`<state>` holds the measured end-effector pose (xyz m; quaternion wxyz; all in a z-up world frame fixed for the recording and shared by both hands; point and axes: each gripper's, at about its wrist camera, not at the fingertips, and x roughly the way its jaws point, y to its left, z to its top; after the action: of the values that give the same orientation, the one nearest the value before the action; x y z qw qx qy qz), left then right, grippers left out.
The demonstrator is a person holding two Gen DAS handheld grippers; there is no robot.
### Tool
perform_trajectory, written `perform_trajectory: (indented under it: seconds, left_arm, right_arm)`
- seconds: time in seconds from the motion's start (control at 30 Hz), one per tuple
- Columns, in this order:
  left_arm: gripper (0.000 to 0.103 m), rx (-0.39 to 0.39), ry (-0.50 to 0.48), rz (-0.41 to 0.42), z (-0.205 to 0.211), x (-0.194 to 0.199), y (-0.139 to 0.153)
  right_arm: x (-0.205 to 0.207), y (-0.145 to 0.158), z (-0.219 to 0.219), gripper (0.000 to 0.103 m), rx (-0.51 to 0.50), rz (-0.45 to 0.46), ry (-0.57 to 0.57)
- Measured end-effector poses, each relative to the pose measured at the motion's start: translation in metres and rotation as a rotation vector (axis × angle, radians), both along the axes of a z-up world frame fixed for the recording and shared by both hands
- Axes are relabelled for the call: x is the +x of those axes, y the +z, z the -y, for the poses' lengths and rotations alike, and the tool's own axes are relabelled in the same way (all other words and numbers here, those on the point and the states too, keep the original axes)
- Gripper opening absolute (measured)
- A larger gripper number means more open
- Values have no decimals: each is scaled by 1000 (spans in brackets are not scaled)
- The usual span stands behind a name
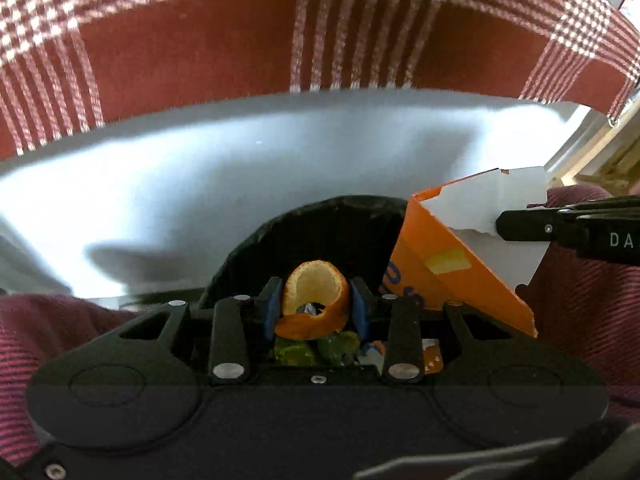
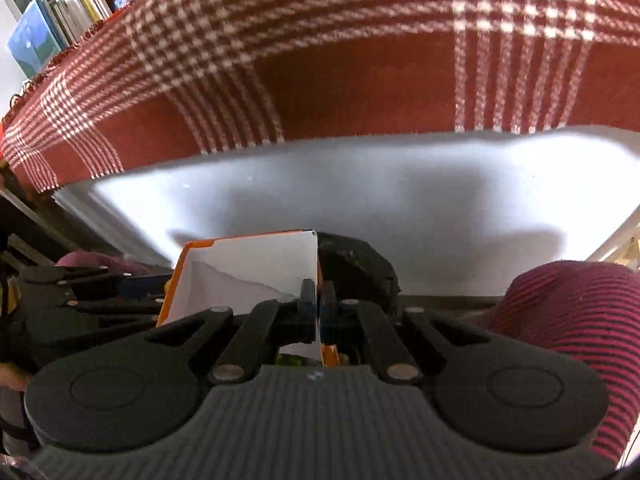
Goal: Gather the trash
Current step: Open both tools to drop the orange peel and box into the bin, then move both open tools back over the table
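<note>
L gripper: jaws clamped on orange peel, above black bag. R gripper: jaws clamped on orange carton wall, beside bag.

We cannot see inside the black bin, its lower part hidden behind the orange peel, and the green scraps beneath stay unidentifiable.

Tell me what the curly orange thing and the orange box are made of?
The curly thing looks like orange peel: shiny orange outside, pale matte pith inside. The box seems to be thin cardboard: printed orange outside, plain white inside, with a torn, ragged edge.
</note>
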<state>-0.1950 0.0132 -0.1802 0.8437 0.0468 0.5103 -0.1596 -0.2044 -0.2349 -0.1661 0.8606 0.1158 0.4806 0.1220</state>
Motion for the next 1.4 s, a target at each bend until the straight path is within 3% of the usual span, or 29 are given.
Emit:
perform_trajectory:
  seconds: [0.23,0.33,0.4,0.47,0.7,1.13,1.4]
  left_arm:
    - [44,13,14,-24,1,-1,-6]
    - [52,12,21,-33,5,-2,-4]
    - [59,13,17,-29,6,-3,-2]
    - [69,22,9,-14,9,-5,3]
    - [78,16,-8,26,14,-8,21]
    - [84,-85,-15,166,5,-5,89]
    - [87,-161,-16,294,0,4,142]
  right_arm:
    - [4,-8,1,7,5,-31,0]
    - [4,-10,1,16,4,-41,0]
    - [9,-15,-2,40,8,-44,4]
    - [15,-18,-8,47,11,-42,7]
    - [10,-9,-4,52,8,-16,18]
    - [2,46,7,67,3,168,53]
    - [-1,101,9,72,26,327,82]
